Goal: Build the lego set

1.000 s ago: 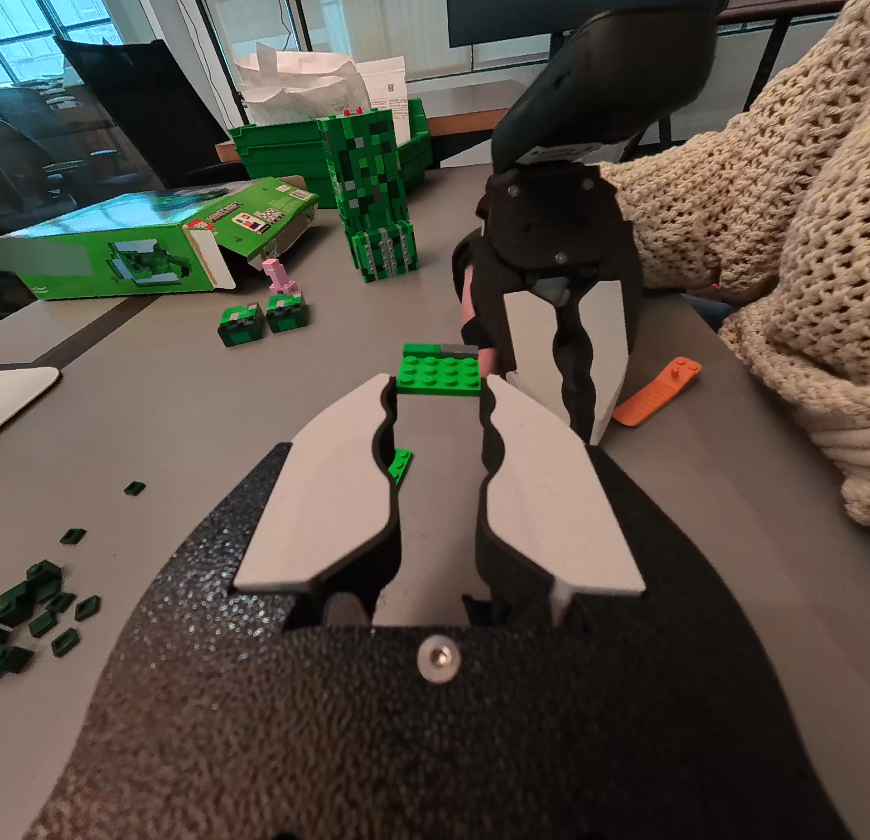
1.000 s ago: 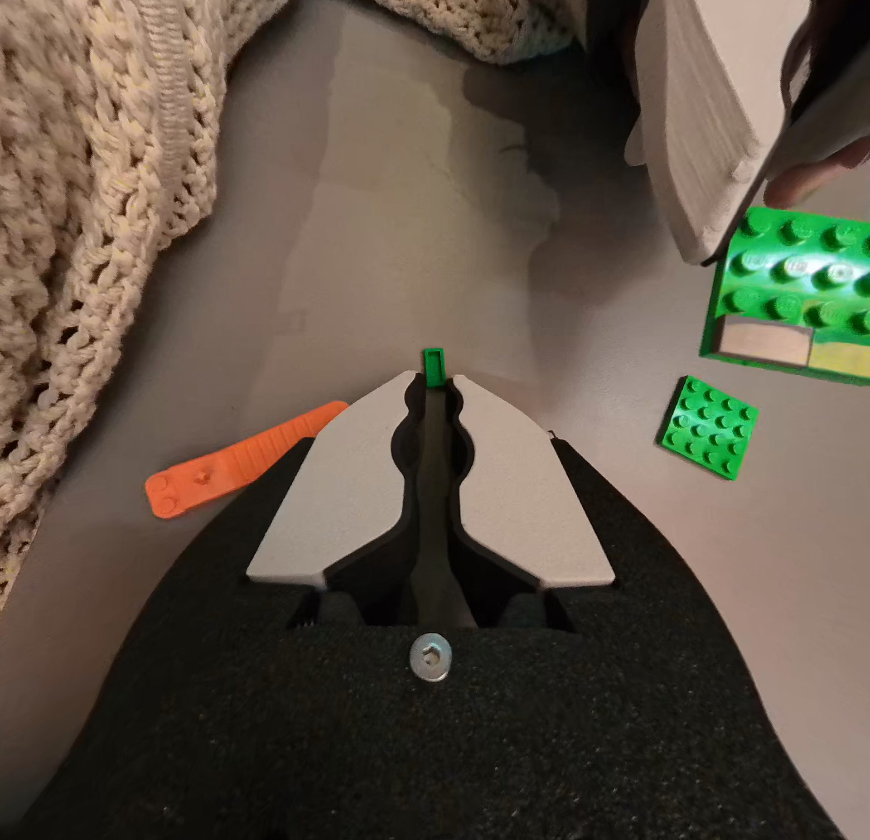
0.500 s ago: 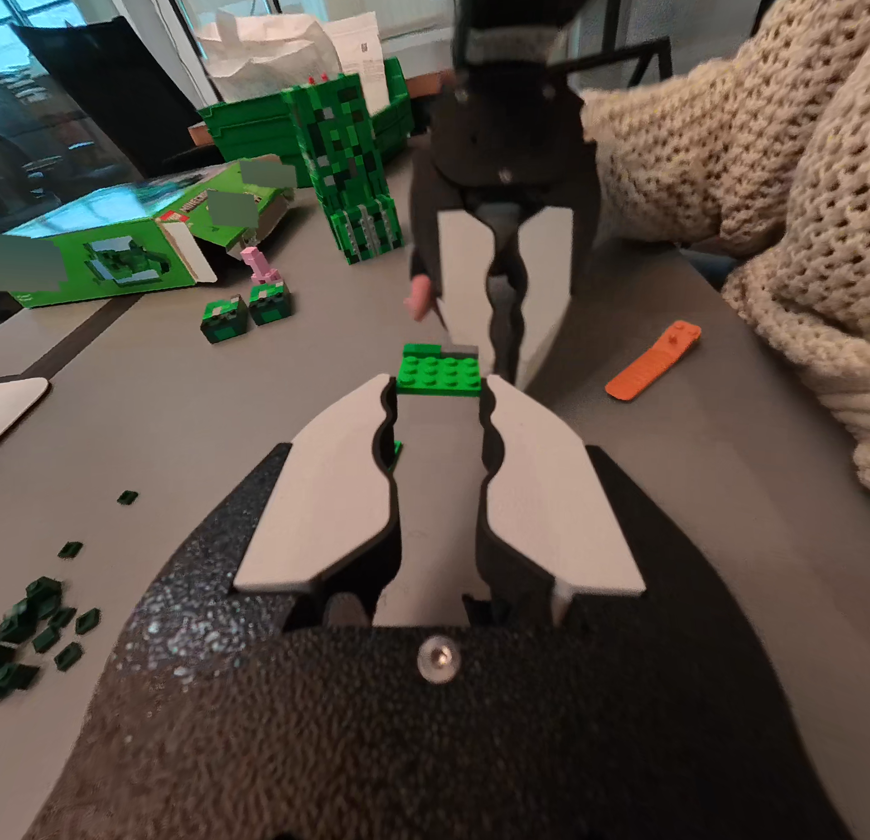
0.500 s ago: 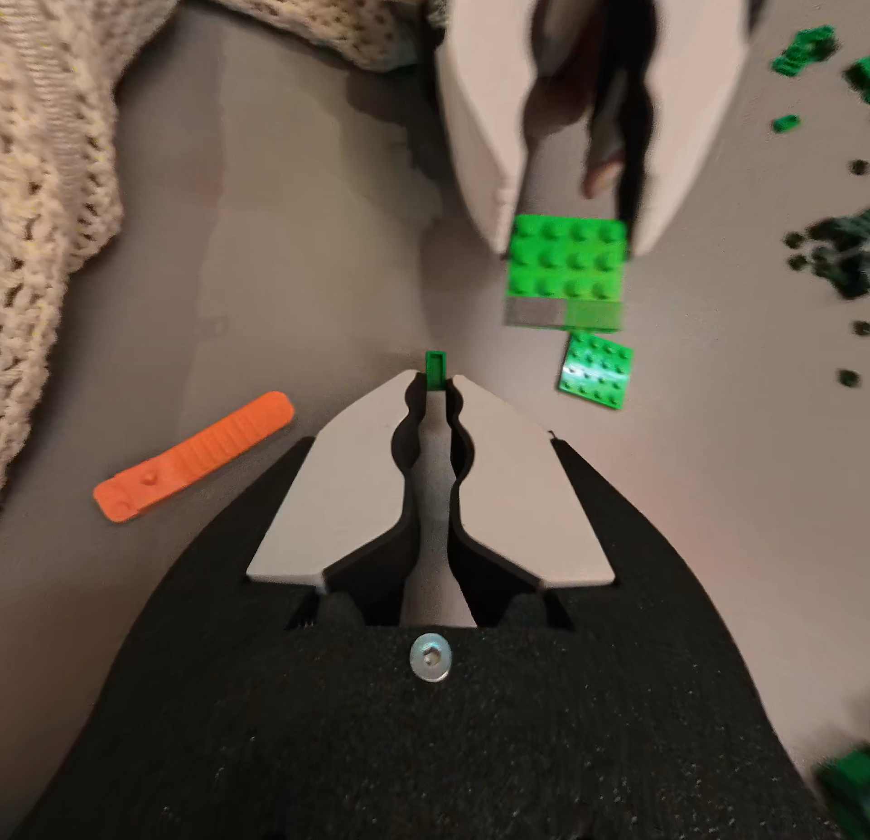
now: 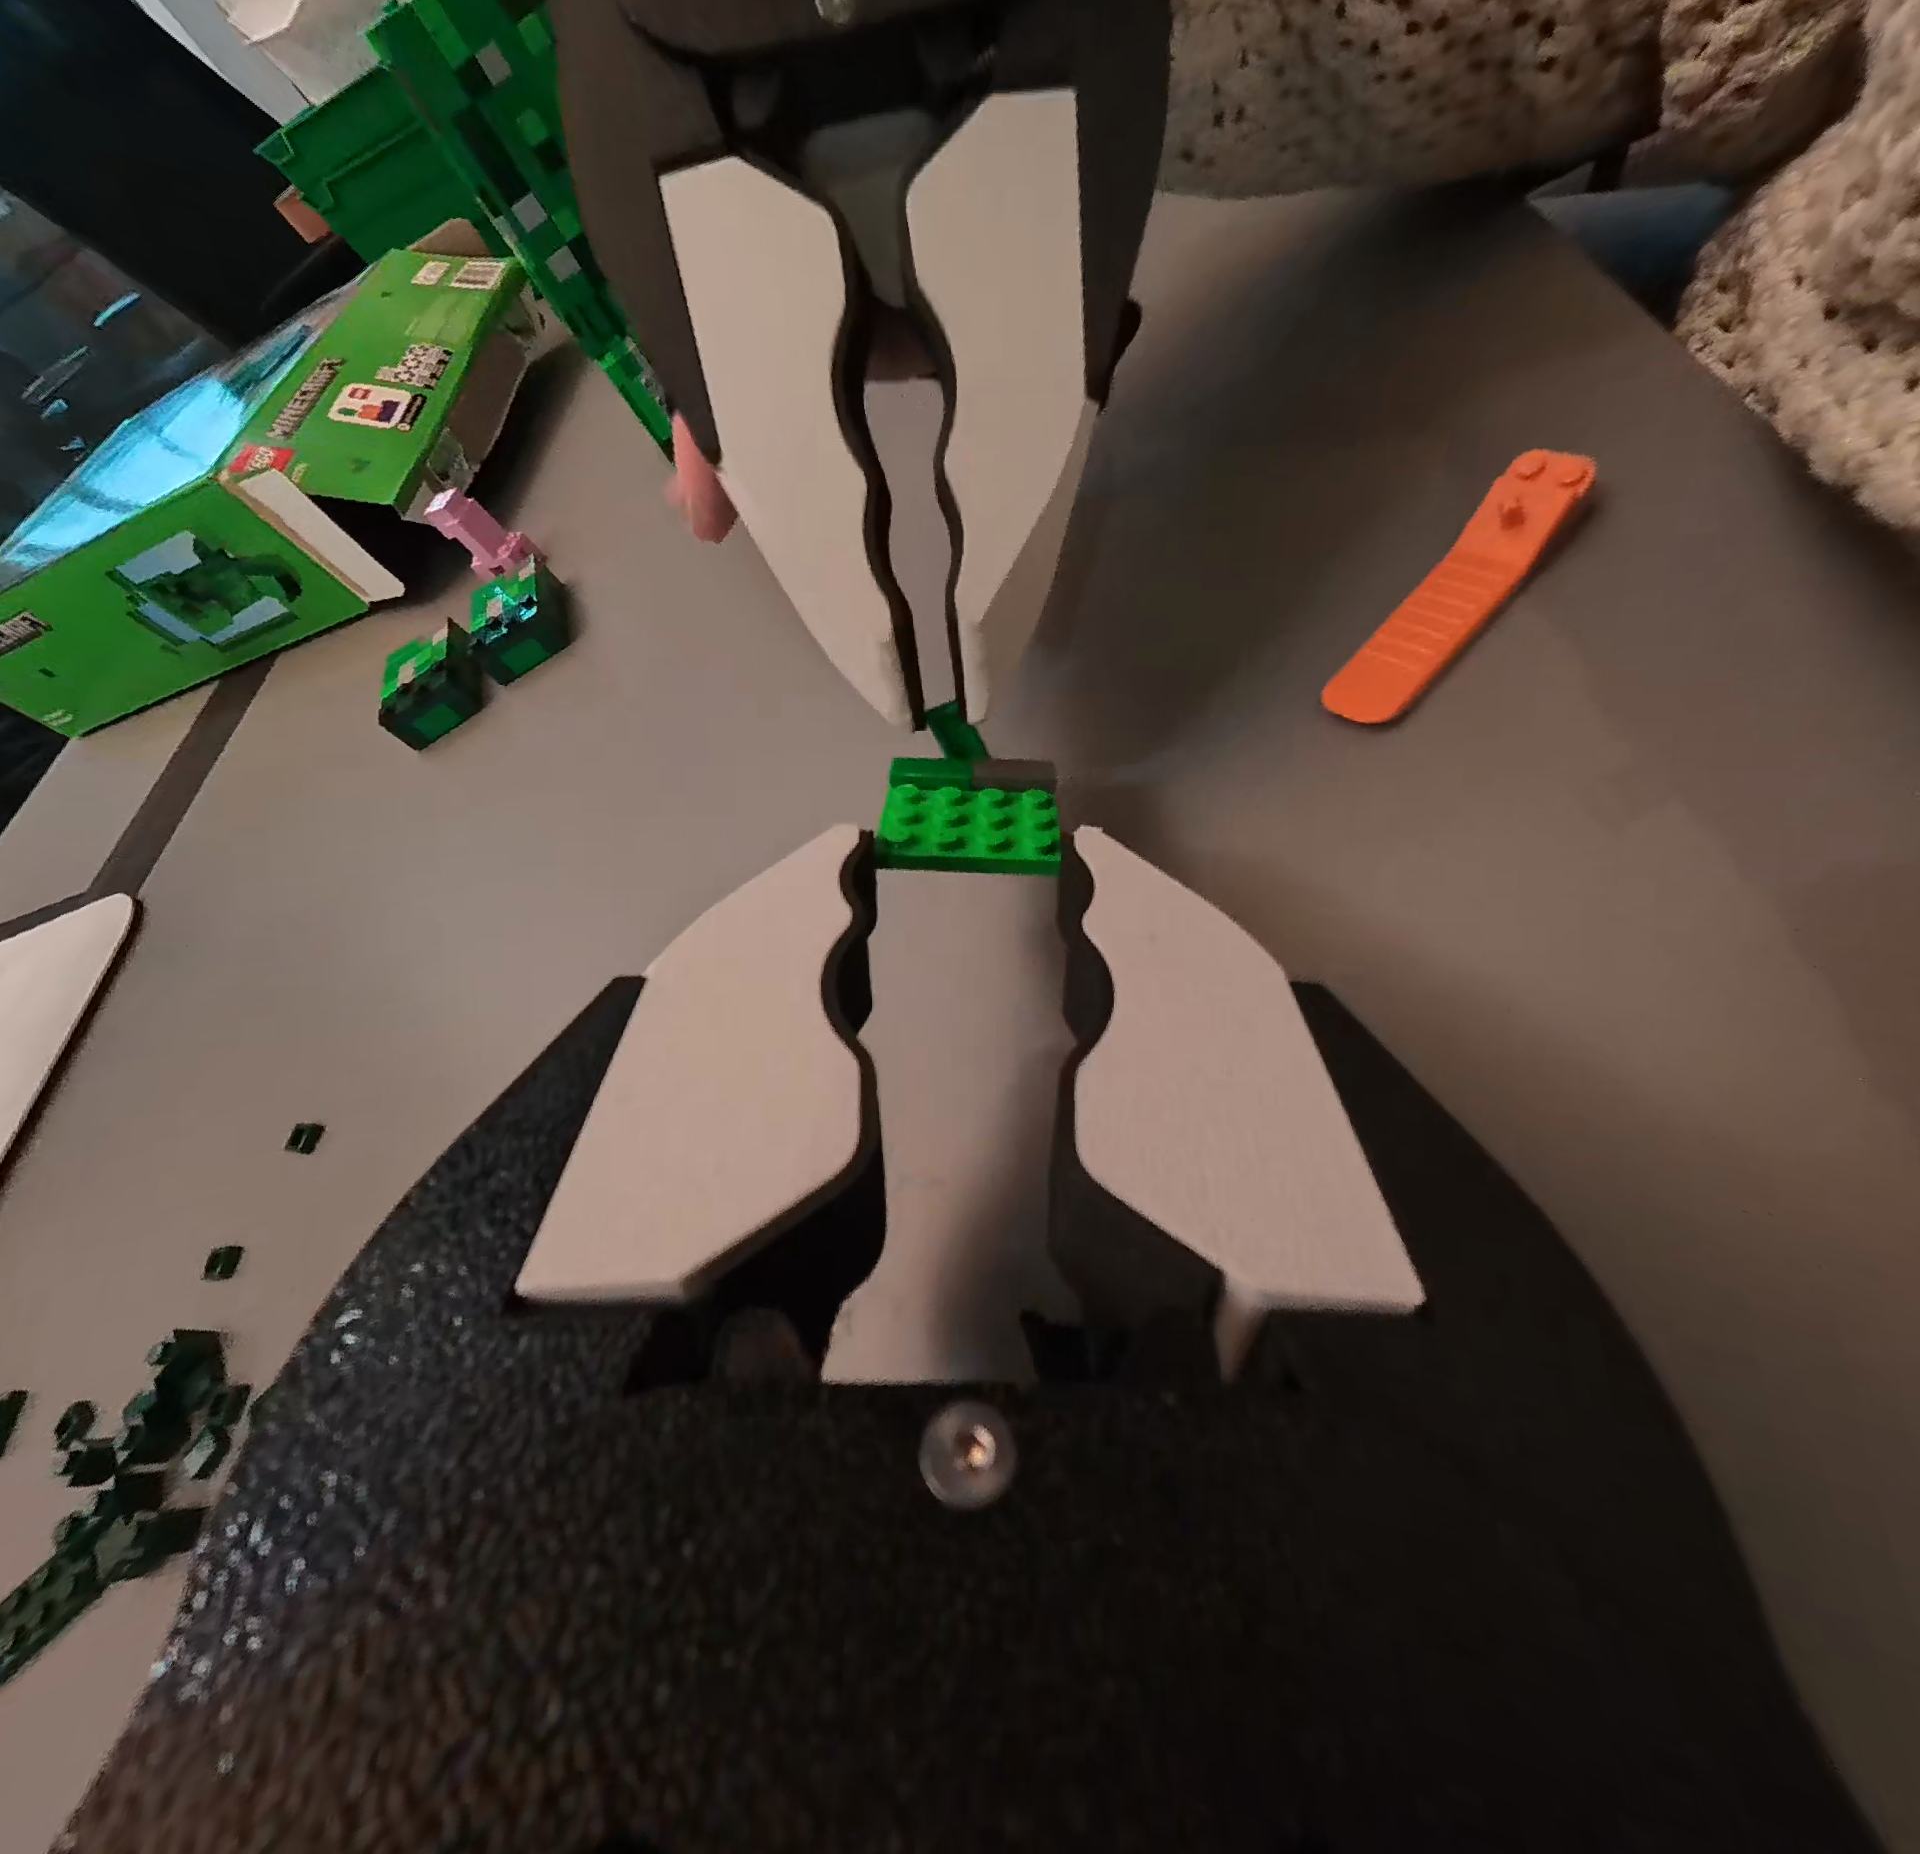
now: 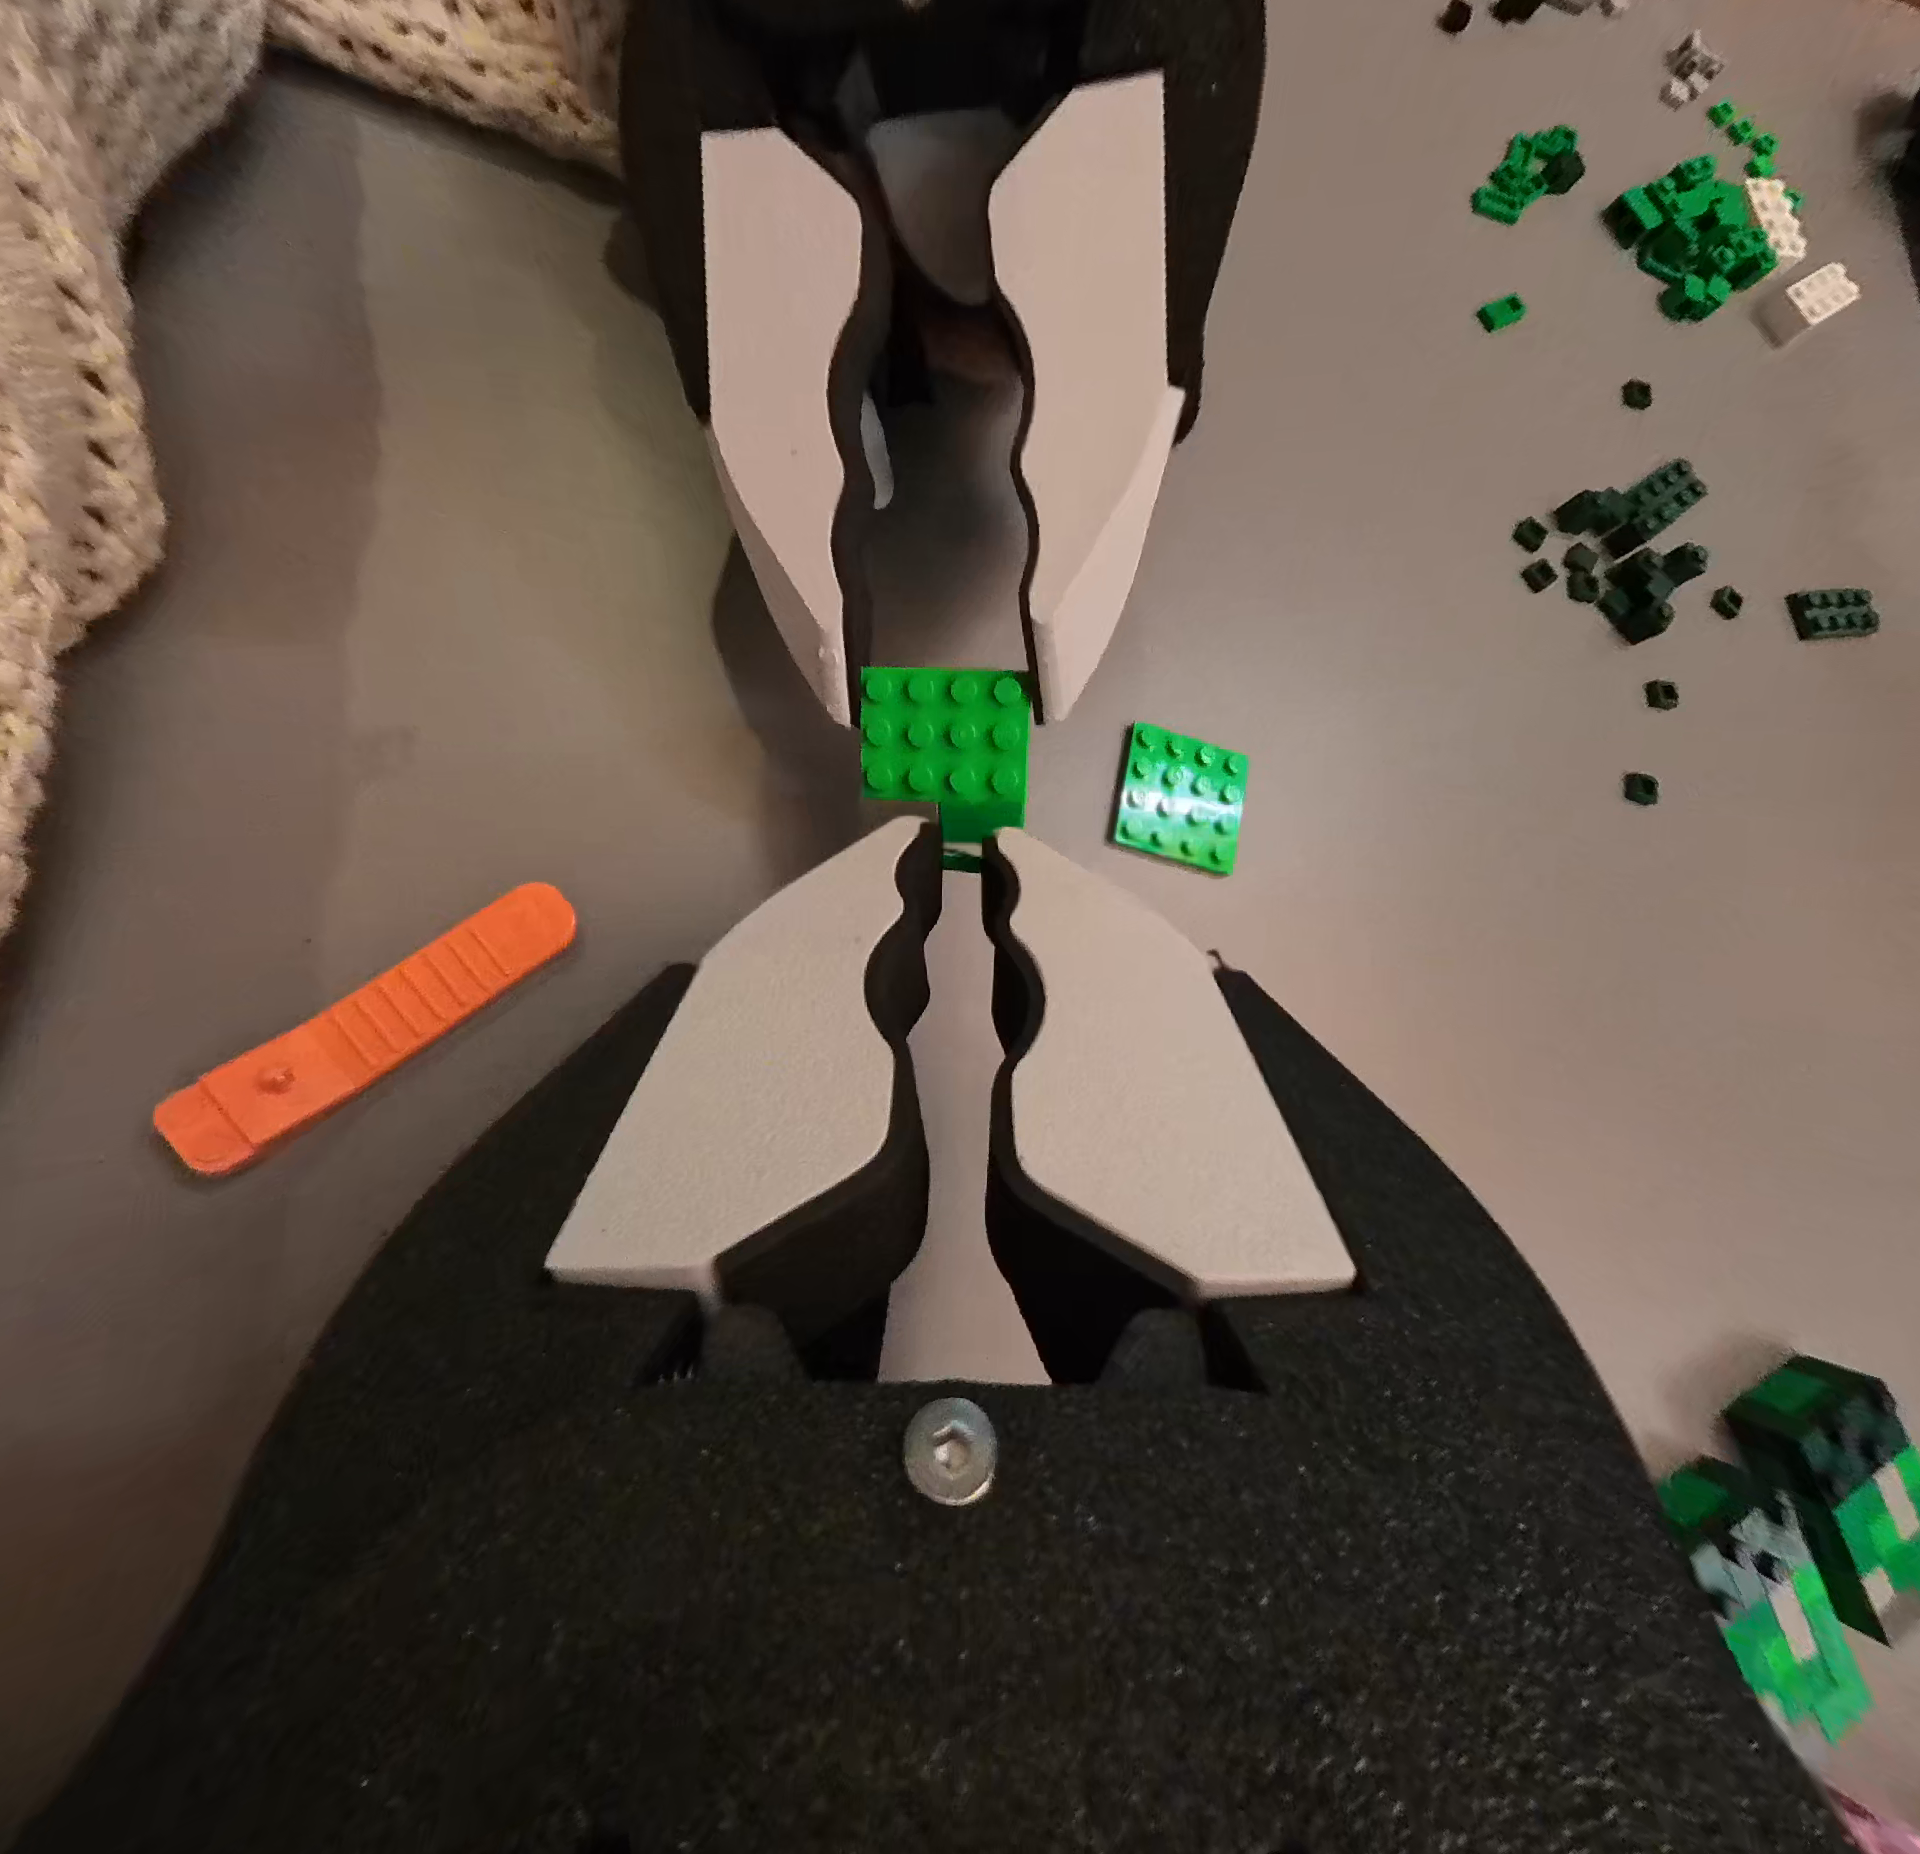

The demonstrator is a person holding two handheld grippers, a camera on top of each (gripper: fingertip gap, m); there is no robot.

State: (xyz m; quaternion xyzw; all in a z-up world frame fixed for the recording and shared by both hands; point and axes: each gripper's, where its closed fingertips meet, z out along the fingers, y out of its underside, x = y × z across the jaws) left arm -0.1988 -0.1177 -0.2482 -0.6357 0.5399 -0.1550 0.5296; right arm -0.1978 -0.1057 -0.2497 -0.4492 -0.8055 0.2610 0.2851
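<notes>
Facing each other above the grey surface (image 6: 468, 557), the two claws meet. The left claw (image 5: 969, 848) clamps a bright green studded plate (image 5: 971, 815) with a green and a grey tile along its far edge. The right claw (image 6: 961, 848), nearly closed, pinches a small green piece (image 5: 954, 732) touching that tiled edge.
</notes>
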